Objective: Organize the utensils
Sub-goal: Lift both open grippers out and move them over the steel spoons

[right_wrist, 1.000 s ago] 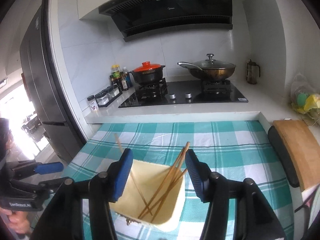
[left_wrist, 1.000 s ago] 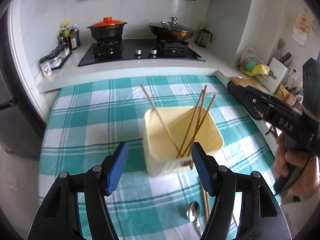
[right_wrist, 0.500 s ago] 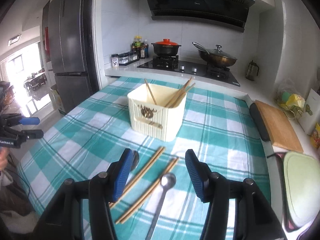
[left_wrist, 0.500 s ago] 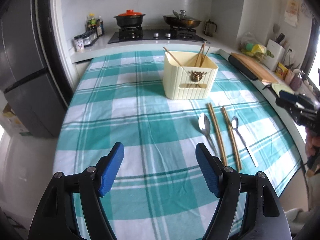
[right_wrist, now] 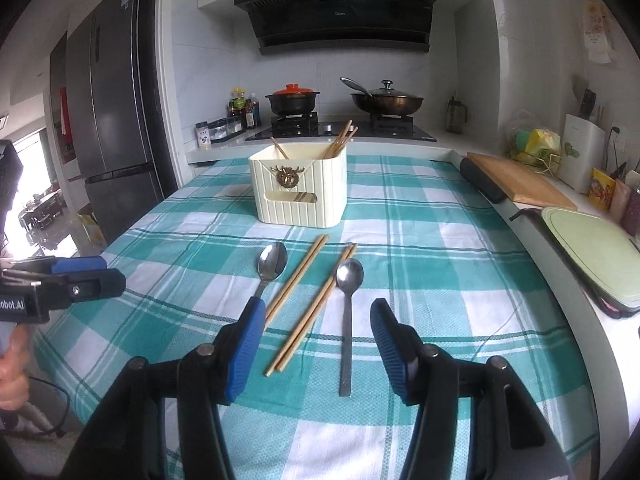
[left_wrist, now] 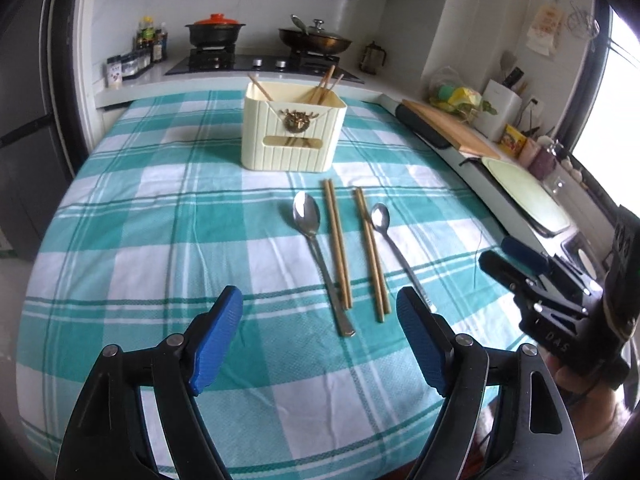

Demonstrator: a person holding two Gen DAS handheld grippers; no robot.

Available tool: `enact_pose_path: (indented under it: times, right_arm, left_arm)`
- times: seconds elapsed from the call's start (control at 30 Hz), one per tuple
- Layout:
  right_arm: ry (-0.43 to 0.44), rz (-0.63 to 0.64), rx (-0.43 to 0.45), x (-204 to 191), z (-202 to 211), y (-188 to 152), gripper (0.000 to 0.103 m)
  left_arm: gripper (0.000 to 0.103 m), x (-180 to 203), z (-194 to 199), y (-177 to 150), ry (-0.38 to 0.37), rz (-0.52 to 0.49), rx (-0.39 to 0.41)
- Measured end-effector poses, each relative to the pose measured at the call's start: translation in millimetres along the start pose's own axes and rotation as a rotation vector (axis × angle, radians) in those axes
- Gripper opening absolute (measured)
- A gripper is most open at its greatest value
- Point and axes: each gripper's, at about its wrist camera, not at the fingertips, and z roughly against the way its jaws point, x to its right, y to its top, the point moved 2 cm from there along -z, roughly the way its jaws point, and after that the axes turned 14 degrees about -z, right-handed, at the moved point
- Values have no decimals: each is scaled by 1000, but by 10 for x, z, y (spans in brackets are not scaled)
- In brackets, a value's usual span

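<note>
Pulled back from the cream holder (left_wrist: 293,136) to the desk's (left_wrist: 132,240) near edge, left hand-held gripper (left_wrist: 319,342) just widened and empty, right hand-held gripper (right_wrist: 317,350) apart and empty; before the holder, left to right, large spoon (left_wrist: 316,248), chopstick pair (left_wrist: 338,244), second pair (left_wrist: 372,256), small spoon (left_wrist: 394,244), bowls and tips toward it, ready for picking.

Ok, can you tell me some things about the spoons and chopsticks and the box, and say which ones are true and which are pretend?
1. Two spoons lie on the checked cloth: the big spoon and small spoon. True.
2. The cream box is empty. False: chopsticks stick out of it.
3. The right gripper holds a spoon. False: it is open and holds nothing.
4. Two chopstick pairs lie between the spoons. True.
5. The left gripper is open. True.
</note>
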Motion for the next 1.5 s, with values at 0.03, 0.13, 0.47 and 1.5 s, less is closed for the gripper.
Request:
enact_pose_path:
  times: [0.03, 0.13, 0.47, 1.5]
  right_arm:
    - [-7, -8, 14, 13, 19, 17, 56]
    - [-16, -11, 37, 21, 50, 34, 56]
    - [4, 44, 14, -186, -27, -152, 56]
    - [8, 40, -50, -200, -244, -319, 56]
  left_arm:
    - [81, -2, 12, -14, 10, -1, 1]
    - [82, -44, 44, -56, 8, 16, 2]
    - [82, -113, -16, -122, 32, 29, -20]
    - [83, -240, -289, -288, 58, 72, -110]
